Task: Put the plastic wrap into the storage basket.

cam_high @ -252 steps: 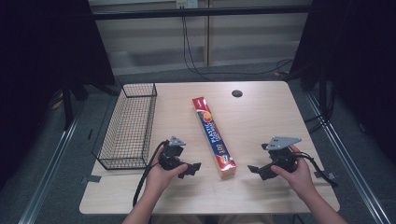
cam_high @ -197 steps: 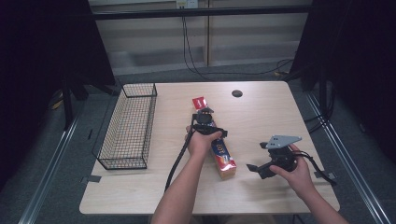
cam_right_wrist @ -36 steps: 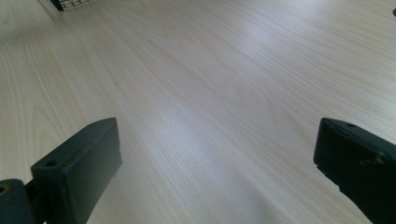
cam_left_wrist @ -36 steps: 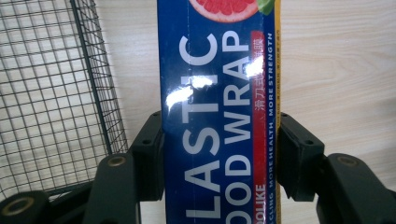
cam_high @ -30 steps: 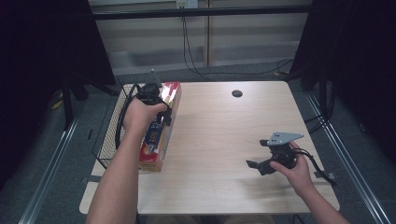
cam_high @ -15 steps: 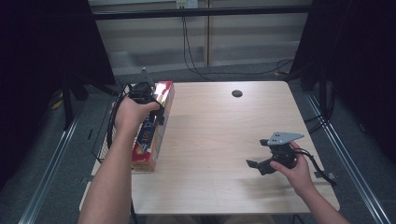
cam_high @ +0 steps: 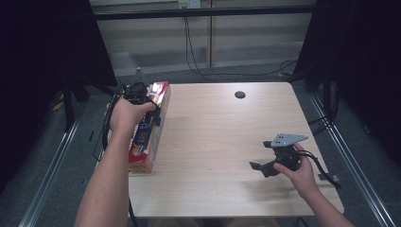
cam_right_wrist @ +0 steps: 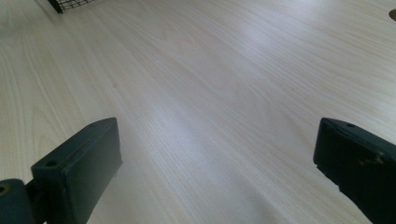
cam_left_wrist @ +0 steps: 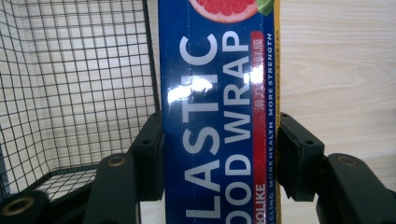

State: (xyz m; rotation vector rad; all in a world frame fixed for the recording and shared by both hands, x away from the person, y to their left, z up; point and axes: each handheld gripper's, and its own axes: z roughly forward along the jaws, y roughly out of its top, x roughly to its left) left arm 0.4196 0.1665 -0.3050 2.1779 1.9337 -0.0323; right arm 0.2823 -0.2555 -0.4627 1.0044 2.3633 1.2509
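A lab: bare wooden table (cam_high: pixel 227 142) between black curtains (cam_high: pixel 47 47), cables (cam_high: pixel 198 47) trailing.

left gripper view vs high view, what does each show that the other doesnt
Left gripper view alone: the box's print close up, reading PLASTIC FOOD WRAP, a grapefruit picture at its top, and the basket's wire mesh beside it.
High view alone: the right claw open, low over the table, both forearms, and a dark round spot at the far edge.
Both: the left claw shut on the box.
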